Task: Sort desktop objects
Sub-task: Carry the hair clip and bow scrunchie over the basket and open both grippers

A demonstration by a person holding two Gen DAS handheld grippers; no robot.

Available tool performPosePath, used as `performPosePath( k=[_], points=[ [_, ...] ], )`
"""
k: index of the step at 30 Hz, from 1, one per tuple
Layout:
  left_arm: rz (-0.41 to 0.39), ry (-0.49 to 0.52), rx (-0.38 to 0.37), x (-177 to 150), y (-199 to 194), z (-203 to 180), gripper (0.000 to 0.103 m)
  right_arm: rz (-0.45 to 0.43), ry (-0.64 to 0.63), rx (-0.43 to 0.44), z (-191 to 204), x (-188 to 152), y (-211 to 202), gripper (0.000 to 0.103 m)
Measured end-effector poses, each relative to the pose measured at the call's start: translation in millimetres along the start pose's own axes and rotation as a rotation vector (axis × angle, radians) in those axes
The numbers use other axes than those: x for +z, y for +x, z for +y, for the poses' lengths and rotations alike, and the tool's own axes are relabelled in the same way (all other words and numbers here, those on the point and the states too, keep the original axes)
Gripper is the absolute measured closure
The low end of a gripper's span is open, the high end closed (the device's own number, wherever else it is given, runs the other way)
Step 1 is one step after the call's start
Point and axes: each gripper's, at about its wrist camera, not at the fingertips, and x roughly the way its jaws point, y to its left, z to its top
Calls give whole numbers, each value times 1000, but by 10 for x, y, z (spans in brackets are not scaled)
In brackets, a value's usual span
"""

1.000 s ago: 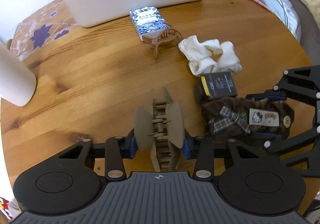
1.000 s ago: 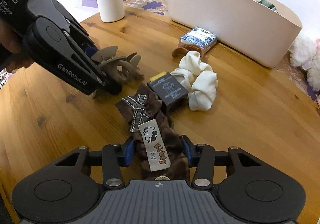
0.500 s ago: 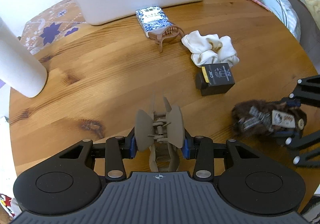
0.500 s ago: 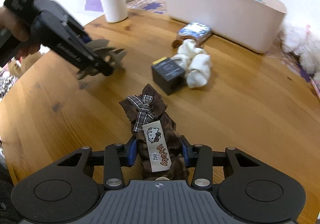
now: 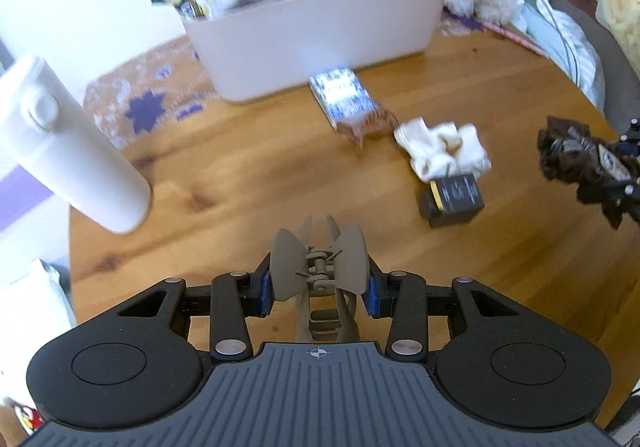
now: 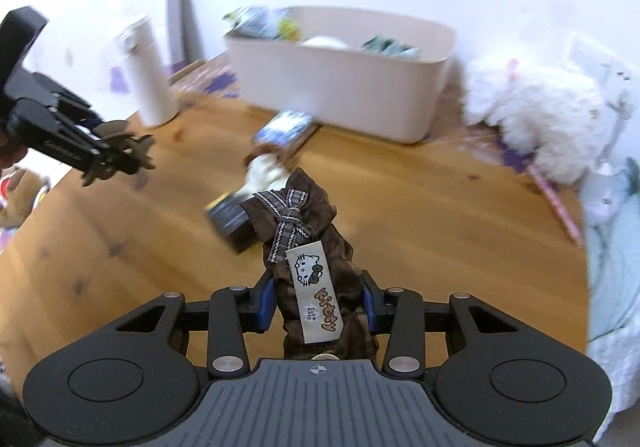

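Left wrist view: left hand-held gripper (image 5: 318, 283) closed on grey claw clip (image 5: 318, 267), carried above worktop (image 5: 240, 183). Right wrist view: right hand-held gripper (image 6: 319, 301) clamped on brown plaid scrunchie (image 6: 308, 243), also airborne. Risks: clip springing out sideways from pads on curved wings; scrunchie fabric sagging free; either catching rim of beige bin (image 5: 320, 35). Versus 0.5 s ago: both raised, bin contents now visible.

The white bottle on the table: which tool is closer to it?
Left. The left tool, clamping a grey hair claw, hangs just beside the white bottle; the right tool, gripping a brown scrunchie, is across the table.
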Motion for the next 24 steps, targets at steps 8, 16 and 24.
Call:
performPosePath(
  k=[8, 16, 24],
  points=[
    [-86, 10, 38, 373, -239, 149, 61, -55, 21, -70, -277, 281, -166, 64],
    [-148, 22, 60, 748, -379, 253, 61, -120, -26, -125, -402, 739, -180, 64],
    [-206, 32, 73, 1177, -452, 276, 61, -162, -103, -144, -483, 1278, -116, 64]
  ],
)
